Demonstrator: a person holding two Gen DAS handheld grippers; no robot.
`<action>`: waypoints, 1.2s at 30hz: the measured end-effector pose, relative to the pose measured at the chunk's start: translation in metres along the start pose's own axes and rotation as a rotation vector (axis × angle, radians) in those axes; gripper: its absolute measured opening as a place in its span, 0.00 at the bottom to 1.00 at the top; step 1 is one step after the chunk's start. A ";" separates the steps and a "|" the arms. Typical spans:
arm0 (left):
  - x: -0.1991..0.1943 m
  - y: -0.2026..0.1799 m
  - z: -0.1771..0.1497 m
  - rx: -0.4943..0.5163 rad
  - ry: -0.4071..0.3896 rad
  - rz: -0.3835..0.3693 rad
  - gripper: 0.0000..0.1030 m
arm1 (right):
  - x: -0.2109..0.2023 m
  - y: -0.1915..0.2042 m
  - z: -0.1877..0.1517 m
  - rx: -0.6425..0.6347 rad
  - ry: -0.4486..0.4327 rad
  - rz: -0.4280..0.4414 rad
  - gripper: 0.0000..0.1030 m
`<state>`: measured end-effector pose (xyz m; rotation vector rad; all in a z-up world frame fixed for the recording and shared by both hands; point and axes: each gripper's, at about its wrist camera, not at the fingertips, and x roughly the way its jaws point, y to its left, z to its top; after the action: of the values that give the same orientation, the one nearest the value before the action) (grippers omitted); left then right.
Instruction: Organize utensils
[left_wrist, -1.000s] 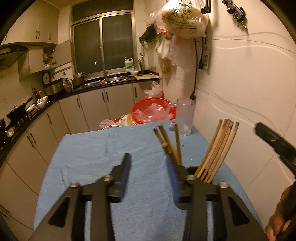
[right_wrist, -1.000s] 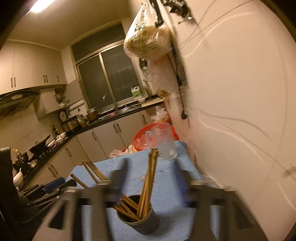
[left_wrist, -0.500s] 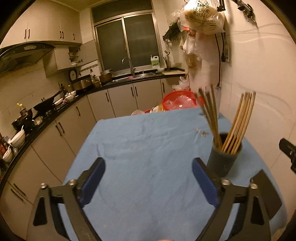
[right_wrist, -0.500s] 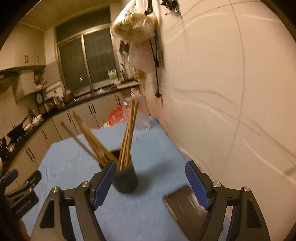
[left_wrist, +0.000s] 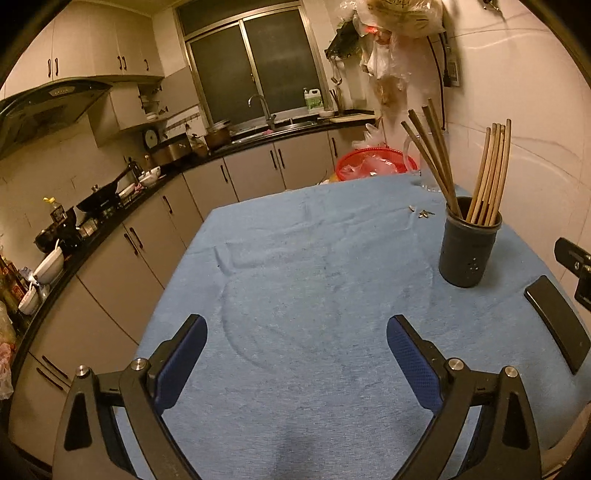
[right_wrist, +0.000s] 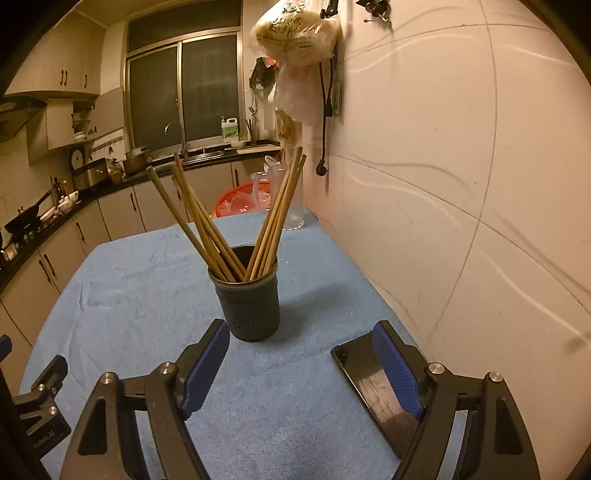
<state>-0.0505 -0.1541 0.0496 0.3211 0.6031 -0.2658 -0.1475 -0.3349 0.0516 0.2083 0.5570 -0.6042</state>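
A dark cylindrical holder (left_wrist: 470, 244) stands upright on the blue cloth (left_wrist: 314, 280), full of wooden chopsticks (left_wrist: 489, 171) in two leaning bunches. It also shows in the right wrist view (right_wrist: 248, 298) with its chopsticks (right_wrist: 207, 225). My left gripper (left_wrist: 293, 363) is open and empty, low over the cloth, with the holder ahead to its right. My right gripper (right_wrist: 301, 365) is open and empty just in front of the holder.
A black phone (right_wrist: 371, 386) lies flat on the cloth under my right gripper's right finger; it also shows in the left wrist view (left_wrist: 557, 326). A glass pitcher (right_wrist: 291, 199) and red basket (left_wrist: 373, 166) stand at the far edge. The wall (right_wrist: 461, 184) runs close on the right.
Both grippers have opened wide and pulled back from the holder. The chopsticks that were at my left gripper now stand in the holder.
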 end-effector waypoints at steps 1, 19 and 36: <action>0.000 -0.001 -0.002 -0.001 0.001 -0.001 0.95 | 0.000 0.001 -0.001 -0.004 0.000 -0.003 0.80; 0.008 -0.005 -0.011 0.024 0.030 0.003 0.95 | 0.013 0.010 -0.006 -0.037 0.044 -0.005 0.80; 0.011 -0.002 -0.016 0.019 0.035 0.000 0.95 | 0.016 0.019 -0.011 -0.064 0.060 -0.011 0.80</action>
<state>-0.0506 -0.1517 0.0308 0.3440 0.6353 -0.2669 -0.1302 -0.3232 0.0338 0.1638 0.6348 -0.5912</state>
